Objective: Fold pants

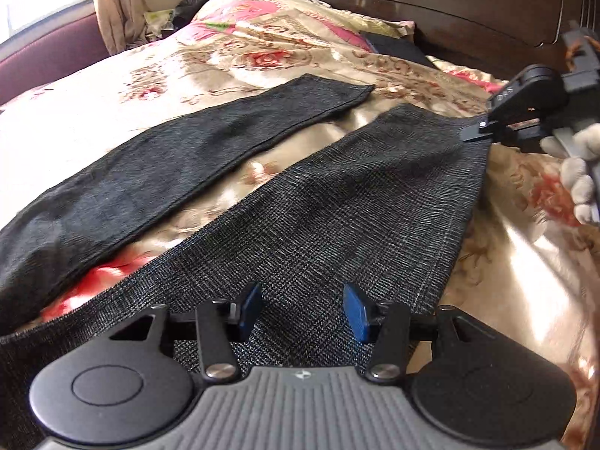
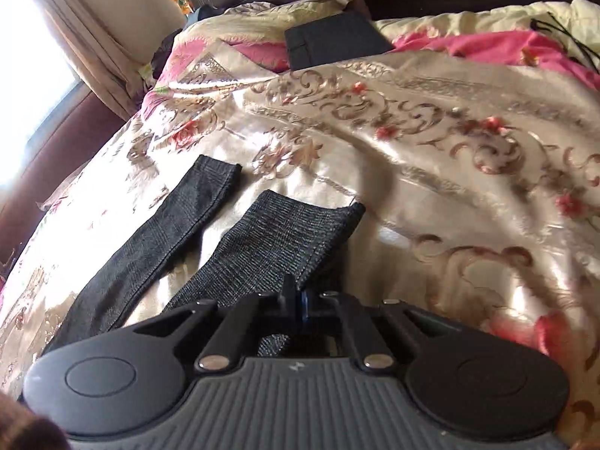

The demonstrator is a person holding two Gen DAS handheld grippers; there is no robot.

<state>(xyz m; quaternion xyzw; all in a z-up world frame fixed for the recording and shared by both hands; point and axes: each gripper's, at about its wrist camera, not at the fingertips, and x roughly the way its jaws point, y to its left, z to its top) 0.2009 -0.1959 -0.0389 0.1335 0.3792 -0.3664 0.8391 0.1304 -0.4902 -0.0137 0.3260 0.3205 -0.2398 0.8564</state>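
The pants (image 1: 337, 202) are spread on the bedspread (image 1: 157, 75) – soft, light, limp, best taken at hems and seams – one leg's edge being pinched by the closed right gripper (image 2: 300, 305) while the left gripper (image 1: 302, 309) is held half-open, empty, above it.

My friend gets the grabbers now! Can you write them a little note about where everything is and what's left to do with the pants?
Right gripper: shut on the hem edge of the nearer pant leg.
Left gripper: open, above the same leg further up, gripping nothing.
Pants: spread flat on the flowery bedspread, legs apart; the other leg lies untouched.
A dark folded garment sits near the pillows.
Done: one hem gripped.
Left: probably close the left gripper, bring one leg over the other, then fold.
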